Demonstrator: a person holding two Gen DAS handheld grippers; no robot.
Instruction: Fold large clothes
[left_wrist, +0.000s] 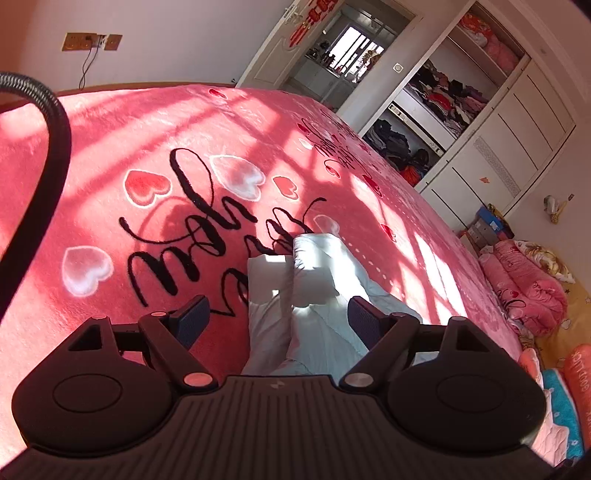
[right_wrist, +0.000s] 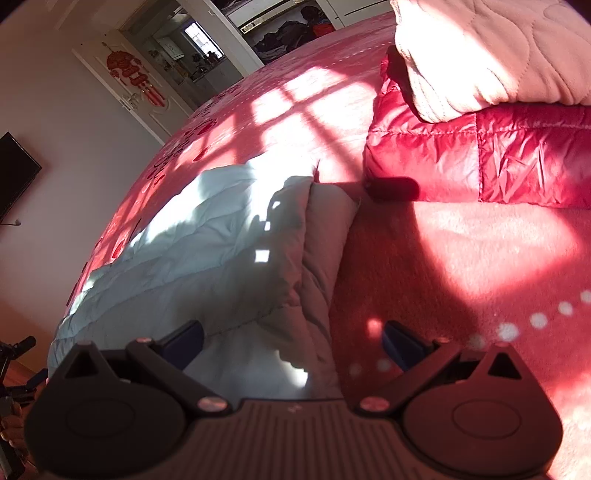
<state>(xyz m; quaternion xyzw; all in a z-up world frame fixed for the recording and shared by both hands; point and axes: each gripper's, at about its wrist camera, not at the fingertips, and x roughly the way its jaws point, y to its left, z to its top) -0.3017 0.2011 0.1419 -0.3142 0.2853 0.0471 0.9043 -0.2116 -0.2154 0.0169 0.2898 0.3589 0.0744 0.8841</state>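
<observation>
Sunlight falls in bars across the pink bed (left_wrist: 110, 229), and on it lies the pale blue garment (left_wrist: 306, 302), a quilted padded piece that already looks gathered into a long, narrow shape, with a folded edge running down its right side in the right wrist view (right_wrist: 325, 258). From the left wrist view it stretches away from the camera, its far end doubled into a lump near the black lettering on the blanket. The left tool (left_wrist: 279, 317) hangs over the near part of this garment with its jaws spread wide and nothing pinched; cloth lies below the gap, but the pads do not press on it. The right tool (right_wrist: 293, 343) is likewise spread, one finger over the blue cloth and the other over bare blanket, gripping nothing. A red puffer jacket (right_wrist: 480, 155) with a pinkish quilted piece (right_wrist: 498, 55) on top sits just beyond, apparently folded, though glare makes that hard to confirm. By my reading the blue garment is partway: the lengthwise folds seem done, while a fold across its length and a tidy placement beside the red stack remain.
</observation>
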